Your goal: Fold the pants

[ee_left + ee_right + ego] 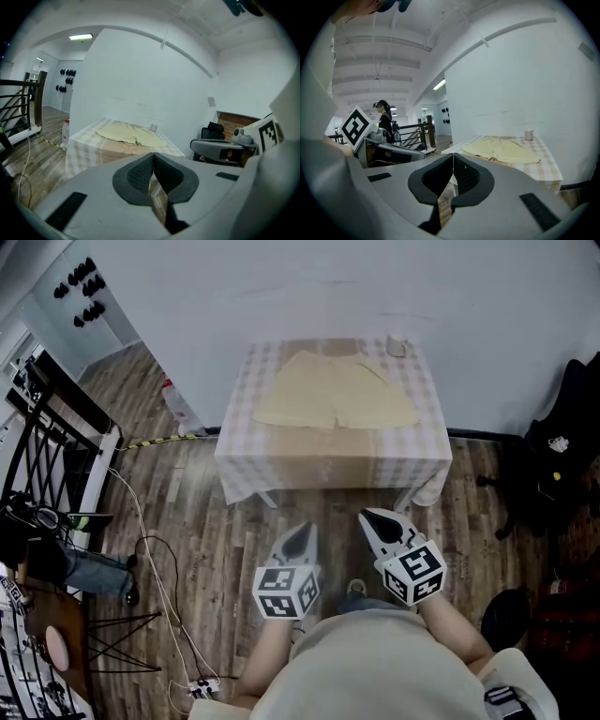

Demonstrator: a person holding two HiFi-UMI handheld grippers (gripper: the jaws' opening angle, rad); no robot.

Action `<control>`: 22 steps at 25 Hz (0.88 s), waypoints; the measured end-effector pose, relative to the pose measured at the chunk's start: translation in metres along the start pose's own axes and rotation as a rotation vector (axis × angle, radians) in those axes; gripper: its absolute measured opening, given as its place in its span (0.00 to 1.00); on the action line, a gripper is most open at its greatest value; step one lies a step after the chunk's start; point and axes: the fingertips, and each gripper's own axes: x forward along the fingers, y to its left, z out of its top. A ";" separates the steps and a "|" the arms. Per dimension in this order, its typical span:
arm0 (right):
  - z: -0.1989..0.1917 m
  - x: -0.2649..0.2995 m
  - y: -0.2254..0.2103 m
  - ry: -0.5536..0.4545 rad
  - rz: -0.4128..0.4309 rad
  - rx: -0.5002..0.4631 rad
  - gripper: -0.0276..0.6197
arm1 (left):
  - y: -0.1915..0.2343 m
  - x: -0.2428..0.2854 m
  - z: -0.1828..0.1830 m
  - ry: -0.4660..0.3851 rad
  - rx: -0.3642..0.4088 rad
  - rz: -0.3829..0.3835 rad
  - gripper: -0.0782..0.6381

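Note:
Pale yellow pants [335, 392] lie spread flat on a table with a checked cloth [333, 460] against the white wall. They show too in the left gripper view as pants [131, 133] and in the right gripper view as pants [501, 149]. My left gripper [299, 536] and right gripper [375, 520] hang side by side over the wooden floor, short of the table's near edge. Both are shut with nothing between the jaws, as seen at the left gripper [153, 154] and the right gripper [453, 156].
A small white cup [397, 346] stands at the table's far right corner. A black railing [42, 418] and cables [155, 568] lie to the left. A black office chair [562, 446] sits to the right. A person [386, 121] stands in the background of the right gripper view.

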 end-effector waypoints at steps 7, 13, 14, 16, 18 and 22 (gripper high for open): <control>0.008 0.020 -0.043 0.018 0.058 -0.010 0.04 | -0.005 0.048 0.022 -0.018 -0.030 0.023 0.12; 0.011 0.031 -0.065 0.028 0.112 -0.027 0.04 | -0.009 0.077 0.032 -0.019 -0.046 0.035 0.12; 0.011 0.032 -0.067 0.031 0.116 -0.023 0.04 | -0.010 0.079 0.033 -0.019 -0.049 0.034 0.12; 0.008 0.033 -0.070 0.038 0.120 -0.016 0.04 | -0.010 0.082 0.033 -0.018 -0.052 0.034 0.12; 0.006 0.035 -0.073 0.044 0.120 -0.009 0.04 | -0.007 0.085 0.033 -0.016 -0.055 0.043 0.12; 0.005 0.042 -0.081 0.053 0.115 0.005 0.04 | 0.003 0.094 0.034 -0.009 -0.064 0.072 0.12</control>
